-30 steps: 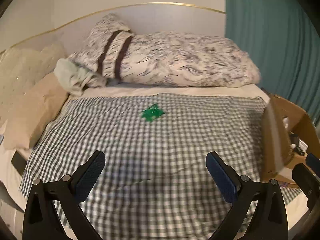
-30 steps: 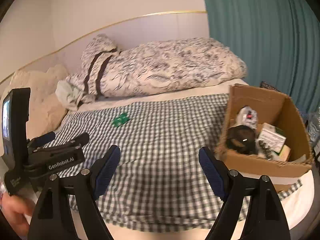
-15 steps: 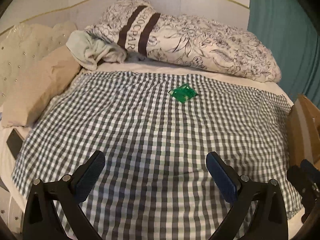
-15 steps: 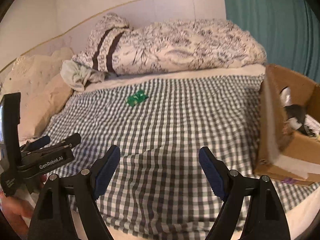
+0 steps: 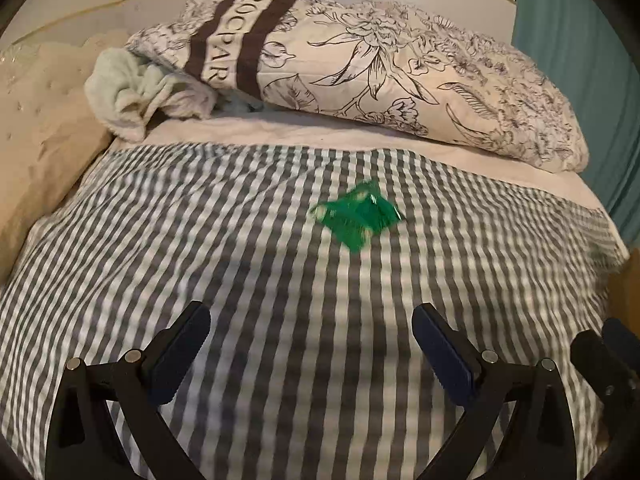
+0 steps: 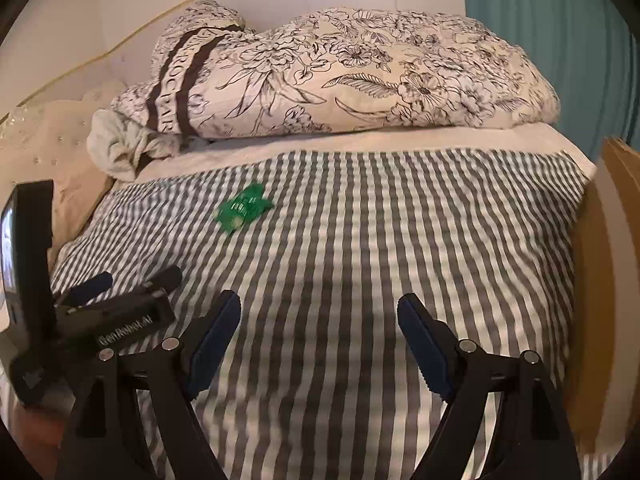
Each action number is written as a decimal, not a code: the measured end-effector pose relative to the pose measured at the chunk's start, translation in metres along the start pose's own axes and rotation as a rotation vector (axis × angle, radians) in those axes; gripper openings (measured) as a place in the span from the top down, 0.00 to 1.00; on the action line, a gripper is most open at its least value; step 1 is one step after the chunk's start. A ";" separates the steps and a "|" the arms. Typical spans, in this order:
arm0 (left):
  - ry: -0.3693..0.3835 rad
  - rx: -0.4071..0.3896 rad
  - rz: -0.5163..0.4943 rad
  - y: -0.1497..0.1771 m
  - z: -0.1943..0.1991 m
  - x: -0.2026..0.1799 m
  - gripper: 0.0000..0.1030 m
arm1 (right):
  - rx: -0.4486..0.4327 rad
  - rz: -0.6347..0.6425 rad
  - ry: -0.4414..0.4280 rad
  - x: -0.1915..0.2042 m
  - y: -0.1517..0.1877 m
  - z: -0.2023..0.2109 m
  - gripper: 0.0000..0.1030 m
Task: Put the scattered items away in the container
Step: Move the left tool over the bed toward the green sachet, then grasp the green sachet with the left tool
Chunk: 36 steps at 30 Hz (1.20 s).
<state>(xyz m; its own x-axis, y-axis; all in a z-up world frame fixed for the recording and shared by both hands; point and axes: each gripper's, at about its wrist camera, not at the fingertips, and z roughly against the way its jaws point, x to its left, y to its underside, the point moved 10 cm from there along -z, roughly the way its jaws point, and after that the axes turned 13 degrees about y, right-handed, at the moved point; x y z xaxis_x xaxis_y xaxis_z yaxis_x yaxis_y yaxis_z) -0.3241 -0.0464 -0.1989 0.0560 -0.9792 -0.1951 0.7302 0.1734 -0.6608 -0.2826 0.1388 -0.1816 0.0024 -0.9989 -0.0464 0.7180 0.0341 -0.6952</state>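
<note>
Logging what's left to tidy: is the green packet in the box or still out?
Out: the green packet lies on the checked blanket, neither gripper touching it.

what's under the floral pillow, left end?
A pale crumpled towel pokes out from under the floral pillow, lying on the white sheet. How far it runs underneath is hidden.

One blurred green packet, perhaps; one cardboard box; two tools.
</note>
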 end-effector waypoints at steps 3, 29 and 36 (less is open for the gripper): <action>-0.013 -0.030 -0.027 -0.023 -0.031 -0.003 0.00 | 0.003 -0.019 0.002 -0.005 -0.014 -0.027 0.21; 0.058 0.060 -0.111 -0.001 -0.027 -0.029 0.68 | 0.107 -0.107 -0.017 -0.042 0.033 -0.032 0.21; 0.068 0.013 -0.171 0.033 0.082 -0.055 0.68 | 0.066 -0.108 -0.008 -0.053 0.044 0.041 0.21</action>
<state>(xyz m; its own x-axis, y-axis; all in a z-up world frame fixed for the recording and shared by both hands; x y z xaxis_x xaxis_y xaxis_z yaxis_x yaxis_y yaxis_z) -0.2474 0.0048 -0.1510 -0.1151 -0.9849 -0.1296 0.7339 0.0036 -0.6792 -0.2224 0.1914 -0.1804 -0.0717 -0.9969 0.0321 0.7588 -0.0754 -0.6469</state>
